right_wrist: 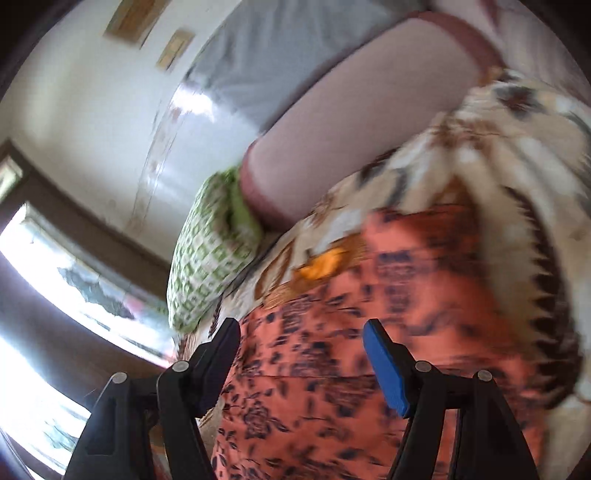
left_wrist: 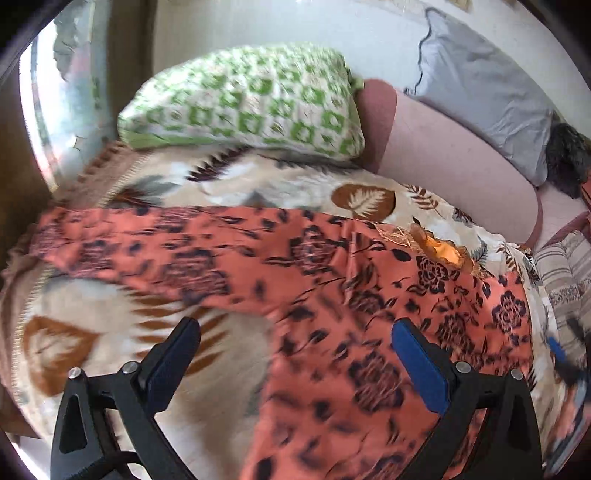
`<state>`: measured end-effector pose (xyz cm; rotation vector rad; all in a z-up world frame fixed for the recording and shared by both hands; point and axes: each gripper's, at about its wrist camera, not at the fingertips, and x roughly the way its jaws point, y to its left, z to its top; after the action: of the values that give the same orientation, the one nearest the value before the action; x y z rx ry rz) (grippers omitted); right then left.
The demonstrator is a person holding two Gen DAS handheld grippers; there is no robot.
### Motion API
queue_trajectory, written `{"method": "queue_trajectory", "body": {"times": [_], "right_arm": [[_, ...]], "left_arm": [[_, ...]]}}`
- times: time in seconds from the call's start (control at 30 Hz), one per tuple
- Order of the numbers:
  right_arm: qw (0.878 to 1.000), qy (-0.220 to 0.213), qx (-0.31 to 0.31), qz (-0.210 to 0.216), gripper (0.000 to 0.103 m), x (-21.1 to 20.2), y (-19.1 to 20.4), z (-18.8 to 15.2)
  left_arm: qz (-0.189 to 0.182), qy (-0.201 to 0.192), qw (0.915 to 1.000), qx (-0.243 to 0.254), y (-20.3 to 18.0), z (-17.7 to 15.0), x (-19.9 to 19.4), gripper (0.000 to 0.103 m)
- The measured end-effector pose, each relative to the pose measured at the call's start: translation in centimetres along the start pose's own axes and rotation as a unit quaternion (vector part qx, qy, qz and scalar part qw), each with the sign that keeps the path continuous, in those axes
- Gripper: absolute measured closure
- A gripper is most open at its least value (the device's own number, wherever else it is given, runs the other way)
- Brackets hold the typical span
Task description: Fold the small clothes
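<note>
at the far left of my left wrist view is a bright window [left_wrist: 62,92], then the green-and-white patterned pillow [left_wrist: 243,99] at the head of the bed. below it the leaf-print blanket [left_wrist: 258,184] covers the bed, and on that lies the orange floral garment [left_wrist: 314,266], spread in a long band from the blanket's left edge across to its right side. it looks mostly flat, with one crease down its middle and a yellow-orange patch [left_wrist: 443,251] at its upper edge. i see no fold made in it, so i judge the folding is barely begun: laying out looks done, every fold is left.

my left gripper [left_wrist: 295,354] hangs over the garment's near left part, its jaws spread wide, nothing between the pads. at the right edge of this view a blur of blue and black is probably my right gripper [left_wrist: 569,362]; i cannot be sure.

further right, this view alone shows the grey pillow [left_wrist: 480,85], a dark furry thing [left_wrist: 565,162] beside it, and striped fabric [left_wrist: 565,273] past the blanket's right edge.

my right wrist view is tilted and blurred. it alone shows the wall with two small frames [right_wrist: 147,29]. my right gripper [right_wrist: 303,350] has its jaws spread and empty above the garment, the cloth lying under them, not pinched.
</note>
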<state>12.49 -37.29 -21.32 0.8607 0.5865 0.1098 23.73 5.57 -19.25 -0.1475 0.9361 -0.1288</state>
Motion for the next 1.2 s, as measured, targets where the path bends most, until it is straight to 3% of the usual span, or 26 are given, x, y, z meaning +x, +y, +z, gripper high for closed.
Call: {"method": "queue_trajectory", "body": {"times": [0.03, 0.1, 0.2, 0.37, 0.6, 0.67, 0.77, 0.9, 1.0, 1.2], "right_arm": [[1.000, -0.005, 0.010, 0.006, 0.031, -0.6, -1.3, 0.0], [0.999, -0.016, 0.042, 0.013, 0.031, -1.5, -3.8, 0.3], [0.993, -0.015, 0.105, 0.043, 0.038, -1.8, -6.2, 1.8], [0.992, -0.023, 0.111, 0.062, 0.038, -2.3, -6.6, 3.7], [0.992, 0.014, 0.115, 0.053, 0.038, -0.3, -6.7, 3.2], [0.993, 0.024, 0.106, 0.045, 0.038, 0.5, -6.3, 2.9], [0.995, 0.041, 0.089, 0.030, 0.038, 1.7, -5.7, 2.4], [0.996, 0.049, 0.078, 0.015, 0.038, 2.7, -5.6, 2.2], [0.996, 0.041, 0.081, 0.005, 0.038, 2.5, -6.2, 2.5], [0.994, 0.013, 0.112, -0.010, 0.038, 1.4, -7.7, 3.3]], "left_arm": [[-0.002, 0.005, 1.0000, 0.000, -0.8, 0.5, 1.1, 0.008], [-0.005, 0.022, 0.9997, 0.004, -2.6, 1.4, 3.5, 0.026], [-0.001, 0.053, 0.9984, 0.016, -4.8, 2.0, 7.2, 0.036], [0.009, 0.065, 0.9973, 0.034, -6.5, 2.5, 10.7, 0.038], [0.006, 0.110, 0.9938, 0.014, -6.6, 2.6, 14.1, 0.036], [0.015, 0.110, 0.9934, 0.029, -7.2, 2.3, 14.6, 0.038], [0.020, 0.105, 0.9929, 0.052, -8.0, 2.2, 14.9, 0.073], [0.004, 0.101, 0.9945, 0.025, -6.9, 2.5, 14.6, 0.095], [-0.030, 0.080, 0.9964, -0.002, -5.8, 3.0, 13.4, 0.097], [-0.073, 0.052, 0.9960, 0.004, -6.4, 4.0, 10.0, 0.098]]}}
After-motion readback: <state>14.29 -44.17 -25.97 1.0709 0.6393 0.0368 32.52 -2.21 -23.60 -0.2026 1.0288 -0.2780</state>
